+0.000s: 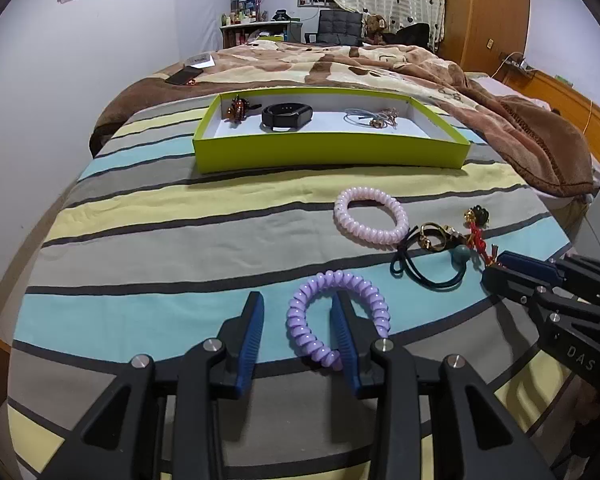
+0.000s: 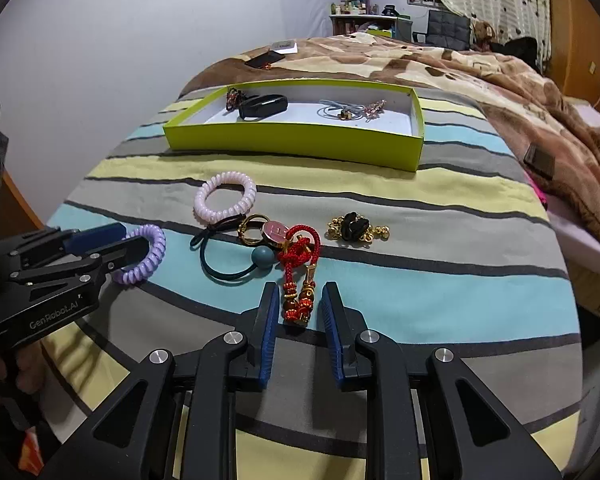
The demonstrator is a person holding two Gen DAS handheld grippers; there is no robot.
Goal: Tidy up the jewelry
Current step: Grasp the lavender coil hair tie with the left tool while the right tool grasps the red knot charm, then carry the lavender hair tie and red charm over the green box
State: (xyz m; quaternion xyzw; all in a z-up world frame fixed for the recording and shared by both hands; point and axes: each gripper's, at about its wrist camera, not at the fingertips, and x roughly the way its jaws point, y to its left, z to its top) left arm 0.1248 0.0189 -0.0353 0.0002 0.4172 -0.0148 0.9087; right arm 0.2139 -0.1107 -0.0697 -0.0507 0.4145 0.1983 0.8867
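Both grippers are sitting low over the striped bedspread (image 1: pixel 148 240) right now. The left gripper (image 1: pixel 298 328) is standing wide open, straddling one side of the purple coil (image 1: pixel 332 316): one finger is resting inside the loop, the other outside it, and the pads aren't pinching it. That coil is lying at the bottom centre of the left view.

The right gripper (image 2: pixel 299 312) is sitting about half open with the red charm (image 2: pixel 300 276) lying between its fingers at the lower centre of the right view. The pads look just clear of it, so nothing's actually being held.

Just above the charm, a black hair tie (image 2: pixel 224 264) with a teal ball (image 2: pixel 261 258) is tangling with some gold rings (image 2: pixel 256 228). The pink coil (image 2: pixel 225 197) is lying a bit further up, and a gold-and-black piece (image 2: pixel 356 229) is sitting off to the right.

The green tray (image 1: pixel 328 150) is sitting across the upper middle, holding a black band (image 1: pixel 287 116), an amber charm (image 1: pixel 238 109) and a pale cord (image 1: pixel 360 118).
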